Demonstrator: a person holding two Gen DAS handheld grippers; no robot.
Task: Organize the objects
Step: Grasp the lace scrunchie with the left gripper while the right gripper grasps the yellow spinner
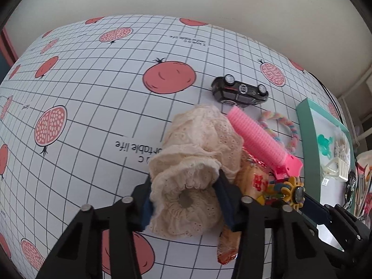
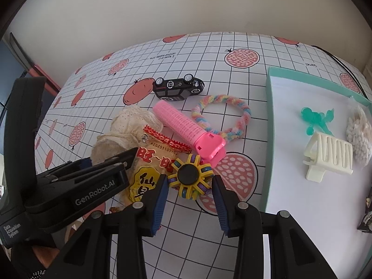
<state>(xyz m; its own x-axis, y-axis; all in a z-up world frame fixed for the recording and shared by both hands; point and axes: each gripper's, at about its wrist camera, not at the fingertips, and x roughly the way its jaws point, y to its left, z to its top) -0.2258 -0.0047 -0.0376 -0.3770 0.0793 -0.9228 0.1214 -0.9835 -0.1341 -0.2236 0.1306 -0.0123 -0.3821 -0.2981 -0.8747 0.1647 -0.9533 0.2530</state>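
The left gripper (image 1: pixel 184 200) sat low in the centre of its own wrist view, its two fingers pressed in against a cream lace scrunchie (image 1: pixel 195 162) that bulged out between them. In the right wrist view, the right gripper (image 2: pixel 189 196) stood parted wide at the bottom middle, one finger on either side of a yellow and purple fidget spinner (image 2: pixel 189 175); whether the pads touched it I could not tell.

Under the spinner and the scrunchie lay a yellow and red snack packet (image 2: pixel 155 162), just left of centre. A pink hair roller clip (image 2: pixel 186 127) slanted from the middle of the frame down toward the spinner, its clip end just beside it. A pastel braided ring (image 2: pixel 241 114) lay right of the roller and touched it. Higher up, a black toy car (image 2: pixel 177 88) rested on its roof, wheels up, on the grid-patterned tablecloth (image 2: pixel 209 53).

At the right edge sat a teal-rimmed tray (image 2: pixel 270 97) with a cream hair claw (image 2: pixel 330 158), a green plastic piece (image 2: pixel 318 118) and a bag of white beads (image 2: pixel 359 137).
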